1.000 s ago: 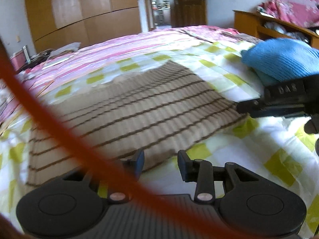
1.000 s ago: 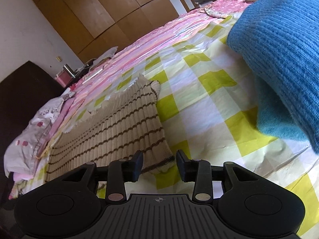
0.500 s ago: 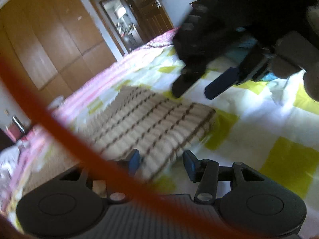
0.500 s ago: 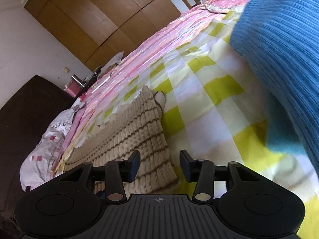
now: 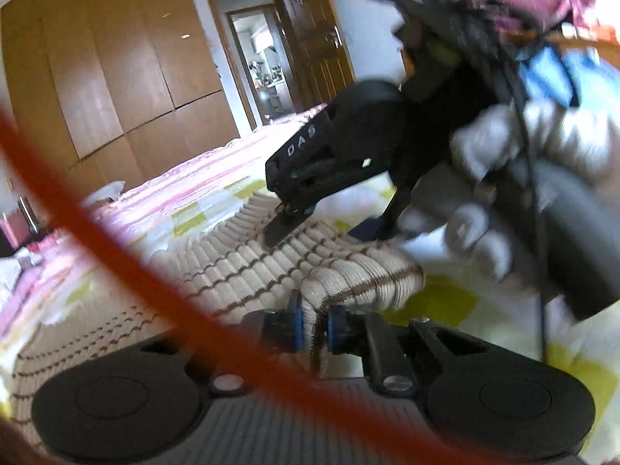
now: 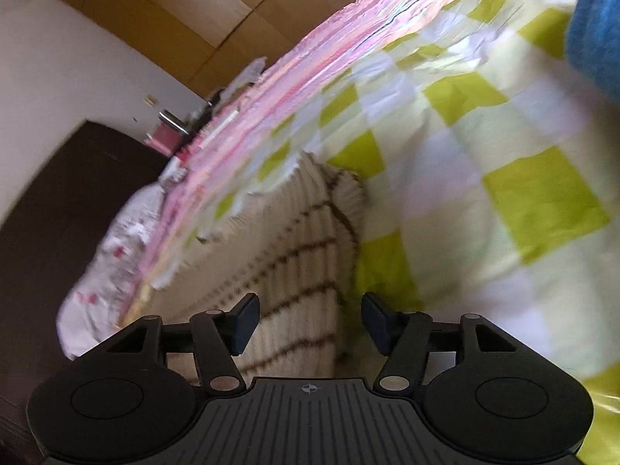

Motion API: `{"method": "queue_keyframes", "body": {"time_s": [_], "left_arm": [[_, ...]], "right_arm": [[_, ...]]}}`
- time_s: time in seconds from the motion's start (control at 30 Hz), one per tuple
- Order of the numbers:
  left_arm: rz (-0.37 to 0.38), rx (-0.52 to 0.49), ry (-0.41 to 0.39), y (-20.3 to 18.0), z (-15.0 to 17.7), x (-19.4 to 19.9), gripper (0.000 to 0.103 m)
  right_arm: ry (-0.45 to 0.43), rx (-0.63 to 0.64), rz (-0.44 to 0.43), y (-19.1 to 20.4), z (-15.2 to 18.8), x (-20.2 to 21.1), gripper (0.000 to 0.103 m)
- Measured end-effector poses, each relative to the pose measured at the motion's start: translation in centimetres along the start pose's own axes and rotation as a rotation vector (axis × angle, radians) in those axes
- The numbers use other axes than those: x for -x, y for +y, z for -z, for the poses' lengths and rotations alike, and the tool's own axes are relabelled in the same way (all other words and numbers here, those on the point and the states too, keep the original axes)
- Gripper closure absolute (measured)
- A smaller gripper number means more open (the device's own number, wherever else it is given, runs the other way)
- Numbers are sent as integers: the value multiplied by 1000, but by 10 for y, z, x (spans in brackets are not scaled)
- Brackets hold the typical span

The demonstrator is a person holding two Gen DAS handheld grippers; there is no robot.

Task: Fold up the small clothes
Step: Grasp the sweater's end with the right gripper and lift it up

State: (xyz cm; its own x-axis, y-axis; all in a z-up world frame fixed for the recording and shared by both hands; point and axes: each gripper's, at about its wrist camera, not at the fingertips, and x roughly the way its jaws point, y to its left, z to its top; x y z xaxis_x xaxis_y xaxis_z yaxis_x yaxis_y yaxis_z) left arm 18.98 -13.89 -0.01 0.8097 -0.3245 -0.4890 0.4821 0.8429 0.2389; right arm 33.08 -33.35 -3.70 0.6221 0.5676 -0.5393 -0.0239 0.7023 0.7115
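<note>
A beige knit garment with thin brown stripes (image 5: 240, 267) lies on the checked bedspread (image 5: 438, 302). My left gripper (image 5: 313, 327) is shut on the garment's near corner, and a fold of knit bunches between its blue pads. My right gripper (image 6: 308, 319) is open and hovers over the garment's right edge (image 6: 302, 255), with its fingers straddling the cloth. In the left wrist view the right gripper (image 5: 286, 226) comes down onto the garment from the right, held by a gloved hand (image 5: 515, 178).
A blue knit item (image 6: 596, 35) lies on the bed at the far right. Pink striped bedding (image 6: 310, 58) runs along the far side, with a white patterned pillow (image 6: 112, 255) at its left. Wooden wardrobes (image 5: 116, 62) and a doorway stand behind. An orange cable (image 5: 116, 255) crosses the left wrist view.
My left gripper has moved in and shut on the garment's corner. My right gripper has opened wider and moved over the garment's edge, away from the blue item.
</note>
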Motion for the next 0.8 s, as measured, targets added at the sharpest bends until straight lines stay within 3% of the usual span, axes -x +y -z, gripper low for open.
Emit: {"method": "queue_keyframes", "body": {"time_s": [0.1,0.17,0.23,0.47,0.8], "left_arm": [[34,64,-23,12,-7,12,86],[51,109,-29,23,-9,18,86],[67,158,-34,27,-10,25,86],[109,348,-53,80,-6,43,86],[-27,470,-71,160,40,102,86]], "right_arm": [[-7,-69,-33,0,-2,-10,46],[-16,-93,-35,2,-4,-13,67],[-31,-103,-34,8,-8,-13,75],[-94,55,-17,80,-15,-8,80],[-32,361,-18,223,17,-67,84]]}}
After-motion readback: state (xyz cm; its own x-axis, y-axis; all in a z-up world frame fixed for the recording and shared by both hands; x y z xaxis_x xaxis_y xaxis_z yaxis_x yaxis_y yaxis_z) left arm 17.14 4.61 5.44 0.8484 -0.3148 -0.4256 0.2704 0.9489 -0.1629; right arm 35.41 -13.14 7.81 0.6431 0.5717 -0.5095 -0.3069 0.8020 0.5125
